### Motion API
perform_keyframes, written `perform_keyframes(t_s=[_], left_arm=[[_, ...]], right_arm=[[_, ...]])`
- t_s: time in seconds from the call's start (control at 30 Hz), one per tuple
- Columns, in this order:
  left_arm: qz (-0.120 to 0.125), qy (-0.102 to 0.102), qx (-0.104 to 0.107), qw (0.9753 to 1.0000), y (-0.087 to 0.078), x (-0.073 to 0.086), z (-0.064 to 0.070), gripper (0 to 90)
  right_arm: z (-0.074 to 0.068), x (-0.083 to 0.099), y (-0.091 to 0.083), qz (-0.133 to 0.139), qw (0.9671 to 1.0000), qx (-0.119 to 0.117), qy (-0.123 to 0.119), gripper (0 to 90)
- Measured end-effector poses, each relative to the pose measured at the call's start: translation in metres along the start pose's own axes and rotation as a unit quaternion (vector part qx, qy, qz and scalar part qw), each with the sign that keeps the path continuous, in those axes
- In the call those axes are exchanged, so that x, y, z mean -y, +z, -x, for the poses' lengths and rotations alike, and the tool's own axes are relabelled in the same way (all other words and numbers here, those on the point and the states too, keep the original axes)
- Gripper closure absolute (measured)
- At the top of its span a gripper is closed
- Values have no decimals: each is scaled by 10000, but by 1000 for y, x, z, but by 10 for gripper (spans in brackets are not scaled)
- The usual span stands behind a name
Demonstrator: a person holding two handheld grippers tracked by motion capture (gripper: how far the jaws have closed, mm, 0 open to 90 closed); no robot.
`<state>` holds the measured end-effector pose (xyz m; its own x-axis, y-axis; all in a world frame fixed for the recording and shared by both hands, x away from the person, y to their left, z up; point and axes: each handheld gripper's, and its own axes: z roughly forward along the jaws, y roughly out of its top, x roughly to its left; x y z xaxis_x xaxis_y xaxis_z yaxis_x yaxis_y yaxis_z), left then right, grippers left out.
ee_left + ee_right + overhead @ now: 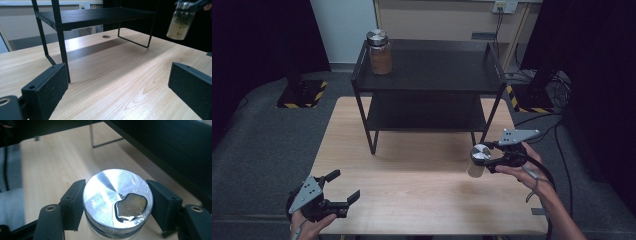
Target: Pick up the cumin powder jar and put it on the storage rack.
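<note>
From above, the right gripper (486, 161) is pinching a glass jar (477, 162) by its metal lid, lifting it off the wooden table (412, 195) near the black shelf (432, 65), probably to shelve it beside another jar (379, 52). The left gripper (341, 192) is idling, jaws spread. The right gripper view is showing taped foil (possibly torn).
</note>
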<state>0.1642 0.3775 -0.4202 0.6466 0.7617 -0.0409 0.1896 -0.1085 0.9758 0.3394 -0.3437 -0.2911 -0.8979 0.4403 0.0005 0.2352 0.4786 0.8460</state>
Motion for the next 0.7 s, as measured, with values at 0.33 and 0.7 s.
perform_keyframes(t_s=[0.33,0.7], left_arm=[[6,-5,23,10000,0,0,-1,13],[17,-3,29,10000,0,0,-1,13]], right_arm=[[-4,-69,-8,113,9970,-637,-416,354],[-10,-133,-21,-23,9969,-594,-507,354]])
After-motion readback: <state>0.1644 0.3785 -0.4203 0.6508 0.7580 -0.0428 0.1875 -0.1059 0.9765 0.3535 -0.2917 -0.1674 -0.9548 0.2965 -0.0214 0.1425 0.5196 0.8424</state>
